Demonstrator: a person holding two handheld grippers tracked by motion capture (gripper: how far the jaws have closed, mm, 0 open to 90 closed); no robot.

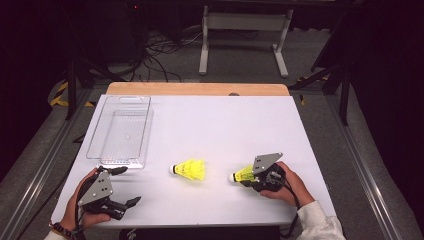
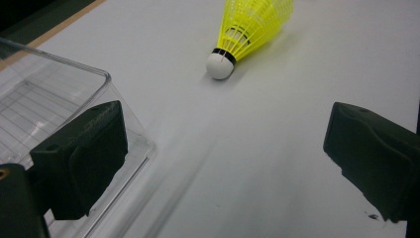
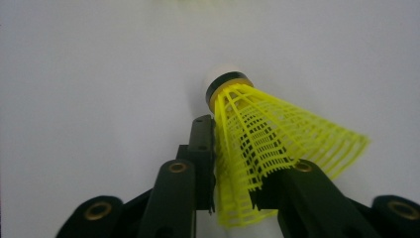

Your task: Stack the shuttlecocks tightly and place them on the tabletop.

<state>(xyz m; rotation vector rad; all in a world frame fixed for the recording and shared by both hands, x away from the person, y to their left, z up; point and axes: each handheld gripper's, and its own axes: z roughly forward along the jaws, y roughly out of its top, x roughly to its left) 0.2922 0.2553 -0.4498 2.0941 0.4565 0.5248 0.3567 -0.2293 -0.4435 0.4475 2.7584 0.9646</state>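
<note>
A yellow shuttlecock (image 1: pixel 189 169) with a white cork lies on its side in the middle of the white table (image 1: pixel 225 125), cork to the left; the left gripper view has this shuttlecock (image 2: pixel 247 29) ahead of the jaws. My left gripper (image 1: pixel 126 186) is open and empty at the near left corner, its jaws (image 2: pixel 223 158) spread wide. One finger (image 2: pixel 81 158) sits beside the near end of a clear plastic tray (image 2: pixel 44 94). My right gripper (image 1: pixel 248 176) is shut on the skirt of a second yellow shuttlecock (image 3: pixel 277 134), cork pointing away, low over the table at the near right.
The clear tray (image 1: pixel 120 131) is empty and stands along the table's left side. A wooden strip (image 1: pixel 197 89) runs along the far edge. Beyond the table are a white frame's legs (image 1: pixel 242 35) and cables (image 1: pixel 150 50) on the floor.
</note>
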